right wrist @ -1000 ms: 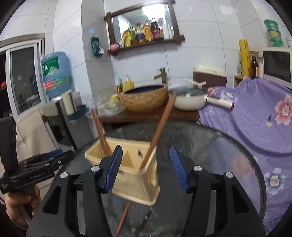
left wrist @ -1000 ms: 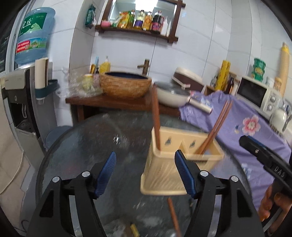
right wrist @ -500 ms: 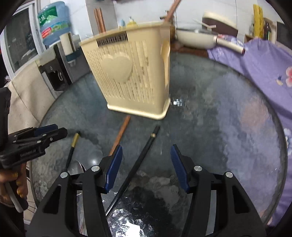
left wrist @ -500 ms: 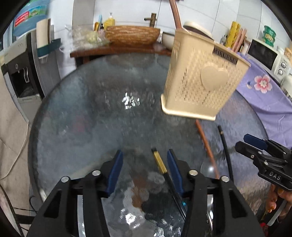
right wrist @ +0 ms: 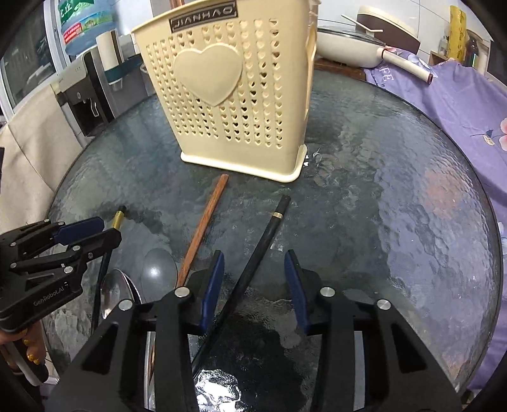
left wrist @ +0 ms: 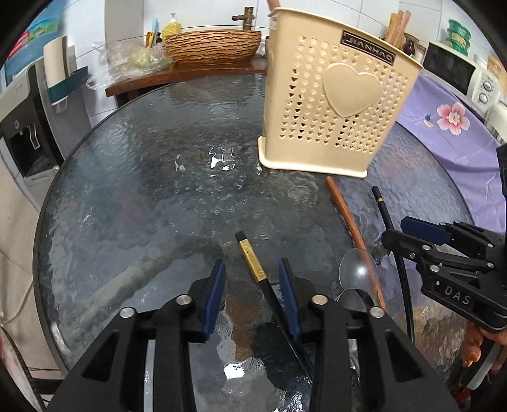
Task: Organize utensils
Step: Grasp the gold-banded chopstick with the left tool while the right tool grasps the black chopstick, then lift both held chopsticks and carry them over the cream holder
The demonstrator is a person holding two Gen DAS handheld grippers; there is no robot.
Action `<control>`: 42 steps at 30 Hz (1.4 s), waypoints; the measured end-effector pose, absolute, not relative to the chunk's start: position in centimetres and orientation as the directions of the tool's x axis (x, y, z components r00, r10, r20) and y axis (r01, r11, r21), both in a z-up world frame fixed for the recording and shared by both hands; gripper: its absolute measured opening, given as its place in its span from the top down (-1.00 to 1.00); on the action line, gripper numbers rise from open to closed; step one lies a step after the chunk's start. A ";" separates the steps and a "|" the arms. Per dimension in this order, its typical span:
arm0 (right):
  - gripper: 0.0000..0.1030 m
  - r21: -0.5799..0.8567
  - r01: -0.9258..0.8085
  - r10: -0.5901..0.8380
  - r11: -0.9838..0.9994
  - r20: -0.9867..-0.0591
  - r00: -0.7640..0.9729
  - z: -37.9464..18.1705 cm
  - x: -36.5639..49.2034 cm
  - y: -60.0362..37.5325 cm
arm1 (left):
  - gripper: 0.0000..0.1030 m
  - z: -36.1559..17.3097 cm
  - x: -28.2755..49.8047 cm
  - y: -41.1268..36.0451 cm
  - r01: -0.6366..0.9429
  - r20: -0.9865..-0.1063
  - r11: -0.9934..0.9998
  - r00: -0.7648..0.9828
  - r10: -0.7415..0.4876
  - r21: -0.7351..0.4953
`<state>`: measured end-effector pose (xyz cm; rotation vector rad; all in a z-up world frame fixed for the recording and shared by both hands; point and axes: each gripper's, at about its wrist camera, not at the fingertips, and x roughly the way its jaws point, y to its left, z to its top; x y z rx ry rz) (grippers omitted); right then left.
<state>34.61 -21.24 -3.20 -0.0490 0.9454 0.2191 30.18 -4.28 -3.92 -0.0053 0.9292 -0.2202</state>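
Note:
A cream perforated utensil holder (left wrist: 336, 104) (right wrist: 240, 95) stands on the round glass table (left wrist: 142, 190) (right wrist: 396, 206), with wooden chopsticks (left wrist: 397, 25) sticking out of its top. On the glass lie a gold-banded black utensil handle (left wrist: 253, 263) (right wrist: 118, 218), a brown wooden chopstick (left wrist: 348, 218) (right wrist: 206, 222), a black chopstick (left wrist: 385, 212) (right wrist: 259, 250) and spoons (left wrist: 356, 272) (right wrist: 158, 269). My left gripper (left wrist: 252, 279) is open and empty, its fingers on either side of the gold-banded handle. My right gripper (right wrist: 252, 275) is open and empty, astride the black chopstick.
A woven basket (left wrist: 212, 46) sits on a wooden shelf behind the table. A water dispenser (left wrist: 28, 104) stands at the left. A purple flowered cloth (right wrist: 443, 95) covers a counter at the right, with a pan (right wrist: 364, 41) and a microwave (left wrist: 456, 71).
Both grippers have dropped low to the table and now look down at the loose utensils. The left gripper's jaws have narrowed around the gold-banded handle.

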 end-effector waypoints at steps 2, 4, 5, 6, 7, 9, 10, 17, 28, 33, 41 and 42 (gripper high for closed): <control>0.29 0.043 -0.208 0.156 0.977 -0.808 0.568 -3.3 34.7 -21.1 | 0.51 -3.9 30.2 -4.6 0.192 -0.795 0.978 0.580 -0.177 -0.078; 0.30 0.032 -0.210 0.148 0.977 -0.808 0.570 -3.3 34.9 -21.1 | 0.53 -4.0 30.2 -4.7 0.197 -0.796 0.978 0.582 -0.168 -0.063; 0.30 0.023 -0.213 0.144 0.977 -0.809 0.570 -3.3 34.9 -21.0 | 0.56 -4.0 30.3 -4.9 0.199 -0.796 0.978 0.583 -0.163 -0.055; 0.31 0.014 -0.218 0.140 0.976 -0.809 0.571 -3.4 35.0 -20.9 | 0.58 -4.1 30.3 -5.1 0.204 -0.796 0.978 0.586 -0.156 -0.041; 0.34 0.012 -0.221 0.139 0.975 -0.809 0.572 -3.4 35.1 -20.9 | 0.60 -4.1 30.3 -5.2 0.206 -0.795 0.978 0.587 -0.153 -0.036; 0.40 0.018 -0.219 0.143 0.976 -0.809 0.571 -3.3 35.4 -21.0 | 0.66 -4.1 30.4 -5.2 0.207 -0.796 0.978 0.586 -0.152 -0.034; 0.43 0.020 -0.217 0.143 0.976 -0.809 0.570 -3.3 35.6 -21.0 | 0.69 -4.0 30.5 -5.1 0.207 -0.796 0.978 0.585 -0.154 -0.037; 0.59 0.024 -0.211 0.140 0.977 -0.820 0.555 -3.2 37.1 -20.9 | 0.77 -4.0 31.2 -5.3 0.211 -0.798 0.975 0.574 -0.185 -0.074; 0.78 0.011 -0.220 0.134 0.975 -0.822 0.554 -3.2 37.9 -20.2 | 0.81 -4.0 31.8 -6.4 0.226 -0.797 0.971 0.571 -0.197 -0.078; 0.84 0.054 -0.206 0.163 0.977 -0.815 0.557 -3.2 38.0 -20.8 | 0.83 -4.0 32.2 -6.6 0.220 -0.796 0.971 0.570 -0.203 -0.090; 0.85 0.161 -0.211 0.254 0.964 -0.795 0.550 -3.1 37.8 -21.9 | 0.87 -3.9 33.0 -6.4 0.227 -0.794 0.963 0.554 -0.251 -0.146; 0.85 0.163 -0.215 0.258 0.963 -0.791 0.556 -3.0 37.7 -22.1 | 0.87 -3.8 33.0 -6.3 0.227 -0.789 0.962 0.558 -0.256 -0.151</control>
